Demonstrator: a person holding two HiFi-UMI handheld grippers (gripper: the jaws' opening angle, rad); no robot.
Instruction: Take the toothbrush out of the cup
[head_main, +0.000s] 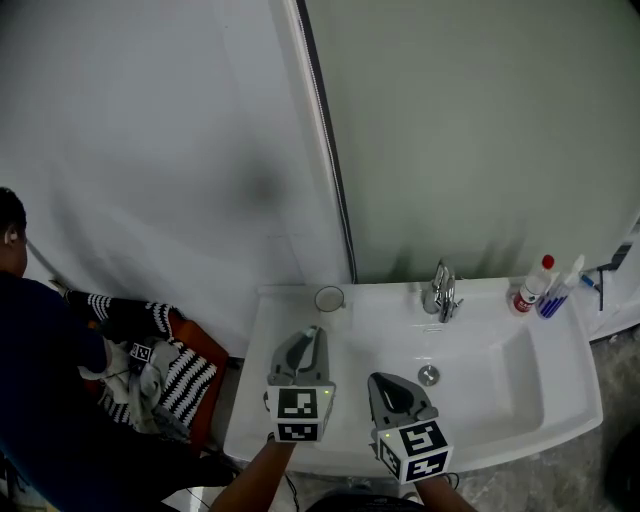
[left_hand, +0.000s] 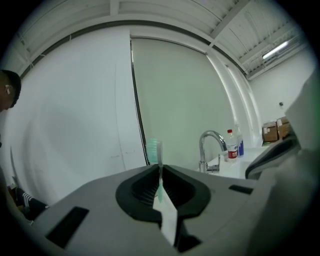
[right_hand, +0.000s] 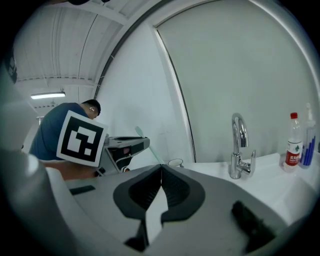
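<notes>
A: Entry 1, nearest the camera?

B: Right gripper (head_main: 386, 384), over the front of the white sink (head_main: 560, 400). In its own view (right_hand: 161, 172) the 2 jaws meet, with nothing between them.

A: Entry 2?

B: Left gripper (head_main: 314, 333), just beside the right one and above the sink's left deck. Its jaws (left_hand: 160, 175) are clamped on the teal toothbrush (left_hand: 155, 150). The brush stands nearly upright, with its bristle head above the jaw tips.

A: Does the right gripper view show the brush?

B: Yes. The toothbrush (right_hand: 146, 141) slants across the tip of the left gripper (right_hand: 125, 146), head up and to the left. Its lower end passes behind the right gripper's body, close to the cup. Whether it clears the rim cannot be told.

A: Entry 3, the cup?

B: 1 cup (head_main: 329, 298), upright on the sink's back-left corner, just beyond the left gripper. It also shows in the right gripper view (right_hand: 175, 162).

A: Further back?

B: 1 chrome faucet (head_main: 440, 290) at the middle of the rear ledge. 1 red-capped bottle (head_main: 535, 285) at the back-right corner.

A: Off to the side?

B: 1 person in a dark blue top (head_main: 40, 370), left of the sink, beside a striped cloth (head_main: 180, 385).
</notes>
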